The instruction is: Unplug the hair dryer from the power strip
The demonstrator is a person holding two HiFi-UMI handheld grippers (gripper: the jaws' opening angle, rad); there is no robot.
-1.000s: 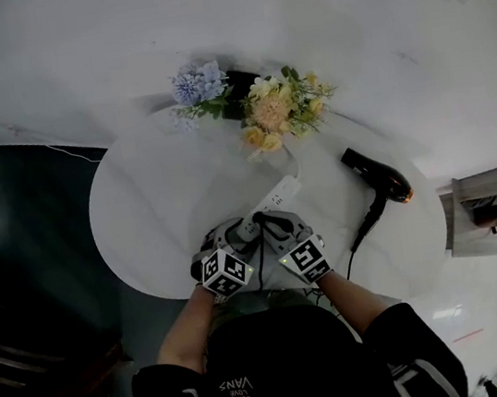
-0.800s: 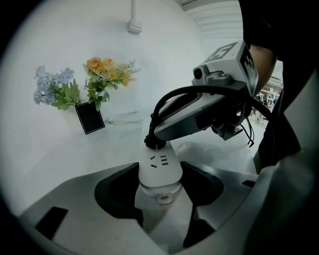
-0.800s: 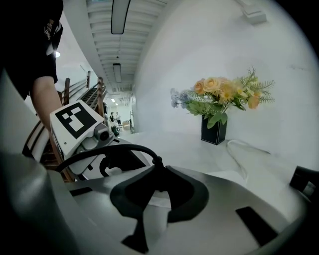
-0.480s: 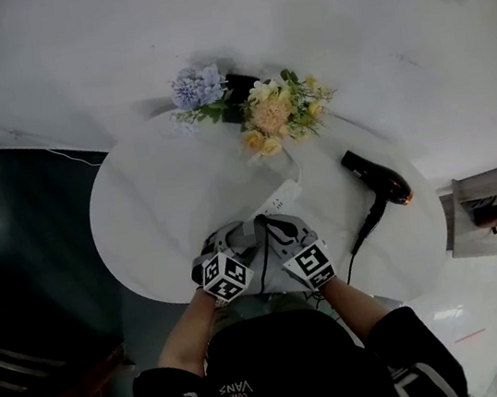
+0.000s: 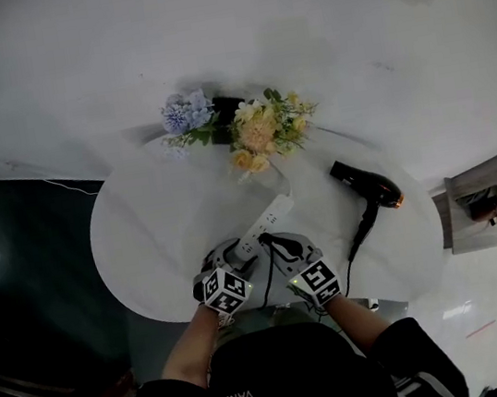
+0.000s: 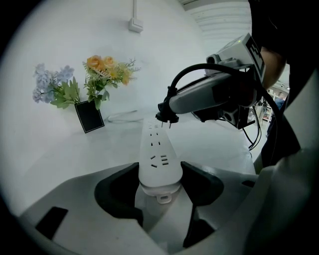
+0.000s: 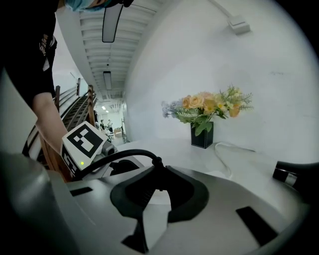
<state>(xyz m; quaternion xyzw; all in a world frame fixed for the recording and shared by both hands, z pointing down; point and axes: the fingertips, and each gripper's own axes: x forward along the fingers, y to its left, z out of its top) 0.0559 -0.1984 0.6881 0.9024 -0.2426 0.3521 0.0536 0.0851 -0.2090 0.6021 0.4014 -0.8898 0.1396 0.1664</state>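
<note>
The left gripper (image 6: 159,185) is clamping the near end of the power strip (image 6: 155,149) on the table (image 5: 159,226); the right gripper (image 7: 158,191) is pinching the black plug (image 6: 165,117), jaws nearly together. The plug's prongs are showing bare just above the strip's far sockets, so it is looking already free; the strip's long axis is running away from both grippers toward the flowers (image 5: 257,131); the hair dryer (image 5: 366,187) is lying well off to the right.
</note>
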